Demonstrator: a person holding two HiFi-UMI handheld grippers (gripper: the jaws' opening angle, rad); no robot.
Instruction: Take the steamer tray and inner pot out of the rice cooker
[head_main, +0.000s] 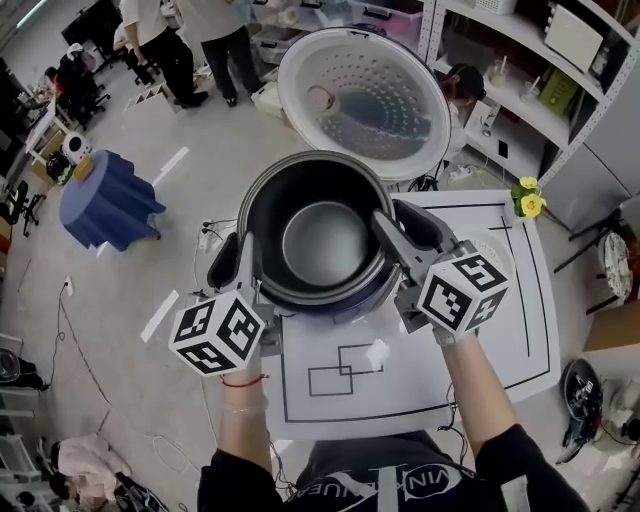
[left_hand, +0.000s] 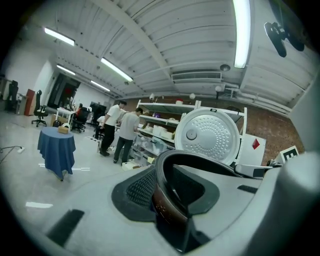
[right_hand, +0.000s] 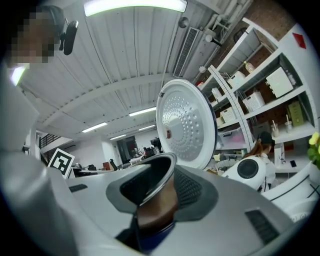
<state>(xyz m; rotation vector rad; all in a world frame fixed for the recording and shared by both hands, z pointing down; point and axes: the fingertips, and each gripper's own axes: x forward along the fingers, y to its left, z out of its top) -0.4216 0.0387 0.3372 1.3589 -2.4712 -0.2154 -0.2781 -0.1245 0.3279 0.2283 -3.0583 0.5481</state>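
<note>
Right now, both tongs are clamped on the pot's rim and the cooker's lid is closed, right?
Not quite: the lid stands open behind the pot, as the head view shows. The left tongs and right tongs do clamp its rim.

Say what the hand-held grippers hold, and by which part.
Both hold the inner pot by its rim: left hand-held gripper on one side, right hand-held gripper opposite.

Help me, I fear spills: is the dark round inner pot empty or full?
Empty: in the head view the dark round inner pot shows a bare grey bottom, nothing inside.
</note>
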